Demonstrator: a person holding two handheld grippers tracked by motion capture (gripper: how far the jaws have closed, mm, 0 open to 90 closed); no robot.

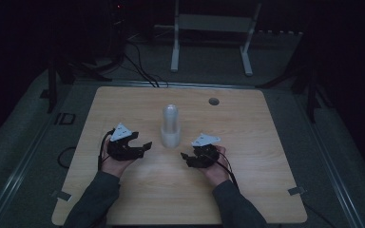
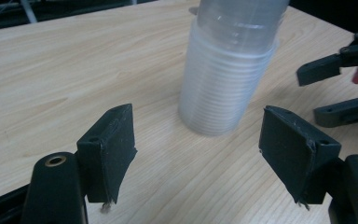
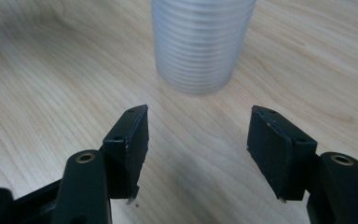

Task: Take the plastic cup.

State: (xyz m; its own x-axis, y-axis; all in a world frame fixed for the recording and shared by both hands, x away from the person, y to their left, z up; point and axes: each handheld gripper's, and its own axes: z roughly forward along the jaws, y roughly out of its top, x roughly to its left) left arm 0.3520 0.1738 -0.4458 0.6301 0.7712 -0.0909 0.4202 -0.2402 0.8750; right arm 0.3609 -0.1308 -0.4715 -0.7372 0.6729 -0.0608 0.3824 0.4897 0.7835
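High view first: a light wooden desk (image 1: 247, 142) with rounded corners sits in a pretty dark room, and a stack of clear ribbed plastic cups (image 1: 170, 127) stands upright near the middle of it, mouths down by the look of it. Left gripper (image 1: 138, 142) is at about 8 o'clock from the stack, right gripper (image 1: 190, 156) at about 4 o'clock, both near it and not touching it. Each one is held in a hand with a grey sleeve coming in from the bottom edge. Small round hole (image 1: 213, 101) in the desk at roughly 1 o'clock from the cups, well apart from them.

Left gripper view has its black fingers (image 2: 109, 149) spread wide with nothing between them, the cup stack (image 2: 223, 79) just ahead, and the other gripper poking in at 3 o'clock. Right gripper view is much the same: fingers (image 3: 130, 144) wide apart, empty, cups (image 3: 200, 42) straight ahead at 12 o'clock.
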